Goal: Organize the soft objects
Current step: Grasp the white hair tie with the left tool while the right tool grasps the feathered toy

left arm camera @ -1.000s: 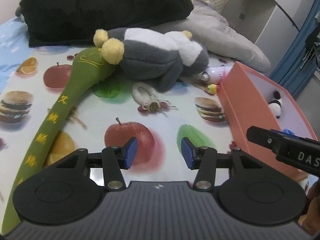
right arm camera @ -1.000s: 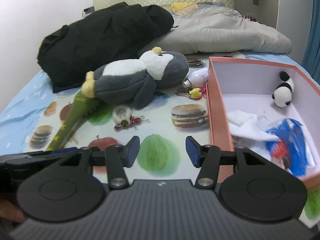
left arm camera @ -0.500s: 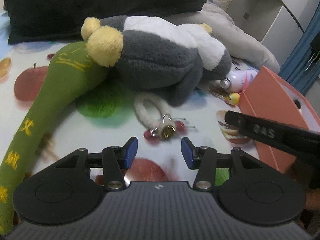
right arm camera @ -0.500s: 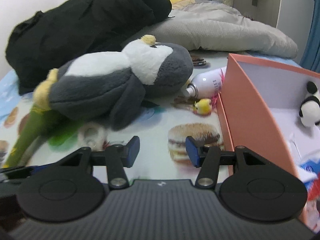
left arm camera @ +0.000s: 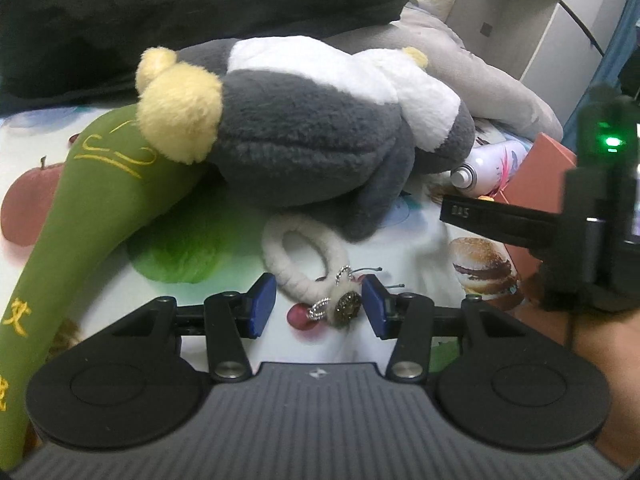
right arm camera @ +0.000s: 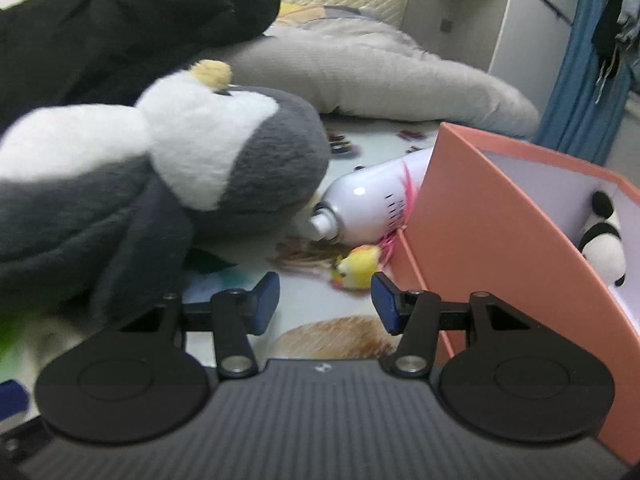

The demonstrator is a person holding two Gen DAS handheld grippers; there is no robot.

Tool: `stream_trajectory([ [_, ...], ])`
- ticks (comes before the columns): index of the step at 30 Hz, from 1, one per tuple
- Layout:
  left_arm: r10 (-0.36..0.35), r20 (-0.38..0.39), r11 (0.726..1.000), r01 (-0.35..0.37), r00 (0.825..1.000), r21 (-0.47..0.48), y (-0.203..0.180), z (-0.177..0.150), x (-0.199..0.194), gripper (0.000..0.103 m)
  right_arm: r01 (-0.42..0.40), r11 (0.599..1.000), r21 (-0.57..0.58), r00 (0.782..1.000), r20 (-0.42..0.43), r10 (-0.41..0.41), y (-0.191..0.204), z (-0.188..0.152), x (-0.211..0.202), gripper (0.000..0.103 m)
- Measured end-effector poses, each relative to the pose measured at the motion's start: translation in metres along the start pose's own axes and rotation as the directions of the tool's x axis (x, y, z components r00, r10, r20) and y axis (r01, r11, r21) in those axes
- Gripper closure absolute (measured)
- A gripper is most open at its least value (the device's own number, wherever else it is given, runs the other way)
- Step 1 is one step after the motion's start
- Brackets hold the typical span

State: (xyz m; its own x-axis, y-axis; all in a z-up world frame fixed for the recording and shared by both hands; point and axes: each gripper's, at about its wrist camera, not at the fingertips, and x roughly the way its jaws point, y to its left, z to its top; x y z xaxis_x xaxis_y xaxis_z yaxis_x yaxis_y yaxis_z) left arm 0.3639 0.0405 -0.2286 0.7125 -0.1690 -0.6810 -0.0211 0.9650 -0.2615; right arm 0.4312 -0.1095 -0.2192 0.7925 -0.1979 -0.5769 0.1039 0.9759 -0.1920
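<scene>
Left tool (left arm camera: 315,305) is low over the bed, jaws spread wide with the fluffy white ring charm (left arm camera: 305,255) and its metal clasp sitting right between the blue pads, nothing gripped. The grey penguin plush (left arm camera: 308,128) lies just behind it, on the green stick pillow (left arm camera: 84,208). Right tool (right arm camera: 325,300) is open too, pointing at the little yellow chick (right arm camera: 357,267) beside the pink box (right arm camera: 492,240).
</scene>
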Motion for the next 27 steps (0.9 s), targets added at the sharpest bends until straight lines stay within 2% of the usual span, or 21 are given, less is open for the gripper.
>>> stream_trajectory([
  [3, 0.007, 0.003, 0.999, -0.007, 1.0, 0.031, -0.004, 0.001, 0.004, 0.051, 0.014, 1.0, -0.009, 1.0, -0.011, -0.014, 0.003, -0.002, 0.012, 0.05],
  [12, -0.004, 0.0, 0.999, 0.004, 1.0, 0.04, -0.007, 0.002, 0.01, 0.071, 0.104, 0.992, -0.068, 0.994, 0.017, -0.103, 0.012, -0.001, 0.029, 0.051],
  [17, -0.019, -0.009, 1.0, 0.019, 1.0, 0.015, -0.006, 0.002, 0.009, 0.075, 0.128, 0.989, -0.077, 0.992, 0.009, -0.128, 0.008, -0.001, 0.033, 0.068],
  [22, -0.02, -0.02, 0.998, 0.019, 1.0, -0.063, -0.003, 0.005, 0.006, 0.078, 0.104, 0.993, -0.058, 0.995, -0.005, -0.104, 0.003, -0.002, 0.028, 0.068],
  [27, -0.02, -0.037, 0.998, 0.018, 0.999, -0.06, -0.005, -0.002, -0.003, 0.078, 0.045, 0.998, -0.05, 0.998, -0.035, -0.046, -0.001, -0.006, 0.009, 0.068],
])
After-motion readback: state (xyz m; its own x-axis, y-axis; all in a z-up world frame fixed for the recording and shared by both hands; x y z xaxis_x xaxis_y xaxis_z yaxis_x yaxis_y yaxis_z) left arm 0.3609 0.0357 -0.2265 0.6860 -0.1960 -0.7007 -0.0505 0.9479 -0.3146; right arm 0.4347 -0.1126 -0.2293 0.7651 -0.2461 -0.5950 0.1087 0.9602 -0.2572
